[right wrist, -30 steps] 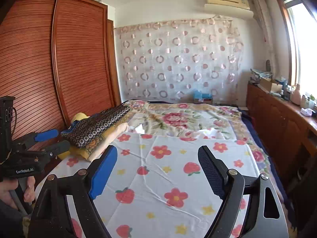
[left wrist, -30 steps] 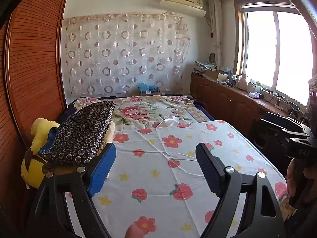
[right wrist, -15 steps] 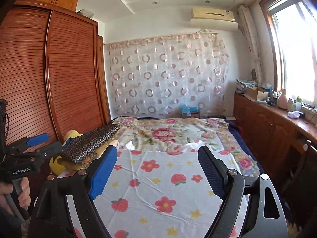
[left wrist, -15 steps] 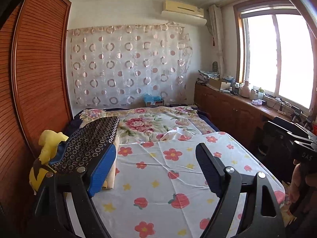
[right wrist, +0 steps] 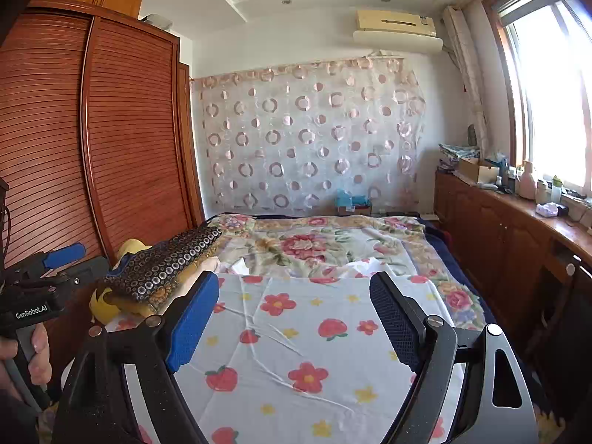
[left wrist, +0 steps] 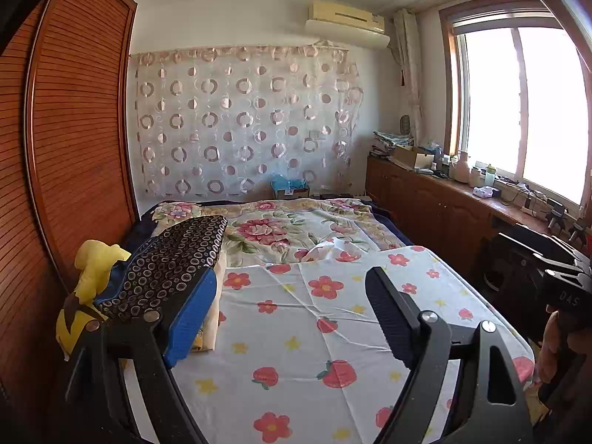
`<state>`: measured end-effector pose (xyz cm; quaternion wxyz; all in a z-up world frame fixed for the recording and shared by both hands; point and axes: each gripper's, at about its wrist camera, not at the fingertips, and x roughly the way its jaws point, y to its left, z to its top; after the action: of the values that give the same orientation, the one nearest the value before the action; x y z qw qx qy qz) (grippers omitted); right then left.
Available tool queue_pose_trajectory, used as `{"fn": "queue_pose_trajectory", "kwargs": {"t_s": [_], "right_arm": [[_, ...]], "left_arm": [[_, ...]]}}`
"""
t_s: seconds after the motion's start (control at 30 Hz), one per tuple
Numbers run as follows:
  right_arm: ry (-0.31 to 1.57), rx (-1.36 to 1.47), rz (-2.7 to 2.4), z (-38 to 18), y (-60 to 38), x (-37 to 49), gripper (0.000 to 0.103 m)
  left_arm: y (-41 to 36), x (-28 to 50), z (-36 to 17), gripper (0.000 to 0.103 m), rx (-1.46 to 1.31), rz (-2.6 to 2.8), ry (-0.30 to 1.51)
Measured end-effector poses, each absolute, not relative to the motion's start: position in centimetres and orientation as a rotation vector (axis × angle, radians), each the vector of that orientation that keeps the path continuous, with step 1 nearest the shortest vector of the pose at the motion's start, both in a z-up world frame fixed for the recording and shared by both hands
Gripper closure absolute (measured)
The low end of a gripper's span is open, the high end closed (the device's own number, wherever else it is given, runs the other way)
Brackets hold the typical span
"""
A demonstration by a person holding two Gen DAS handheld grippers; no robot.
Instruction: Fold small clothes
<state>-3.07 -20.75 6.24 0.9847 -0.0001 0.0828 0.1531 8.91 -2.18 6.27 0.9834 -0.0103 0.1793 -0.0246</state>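
A white cloth printed with red flowers and strawberries (left wrist: 314, 333) lies spread flat on the near half of the bed, also seen in the right wrist view (right wrist: 296, 336). My left gripper (left wrist: 290, 277) hovers above it, open, with nothing between its fingers. My right gripper (right wrist: 294, 279) hovers over the same cloth, open and empty too. A stack of folded clothes topped by dark ring-patterned fabric (left wrist: 174, 259) sits at the bed's left edge (right wrist: 166, 266). A small crumpled white piece (left wrist: 325, 249) lies just beyond the cloth's far edge.
A yellow plush toy (left wrist: 92, 270) lies beside the stack, against the slatted wooden wardrobe (left wrist: 74, 129). A floral bedspread (left wrist: 281, 225) covers the far half of the bed. A low wooden cabinet (right wrist: 499, 229) with clutter runs under the window on the right. A hand (right wrist: 37, 355) holds the left gripper's handle.
Both views have tipped upward, showing more ceiling and less of the near cloth. Both grippers' jaws stand as wide as before. Nothing on the bed has moved.
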Motion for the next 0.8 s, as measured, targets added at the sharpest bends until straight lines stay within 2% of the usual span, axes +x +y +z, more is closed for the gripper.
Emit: {"fn": "queue_pose_trajectory", "kwargs": {"t_s": [0.8], "right_arm": [[0.175, -0.004, 0.31, 6.27, -21.58, -2.61, 0.018]], "left_arm": [[-2.29, 8.88, 6.2, 0.02, -0.018, -0.05, 0.359]]}}
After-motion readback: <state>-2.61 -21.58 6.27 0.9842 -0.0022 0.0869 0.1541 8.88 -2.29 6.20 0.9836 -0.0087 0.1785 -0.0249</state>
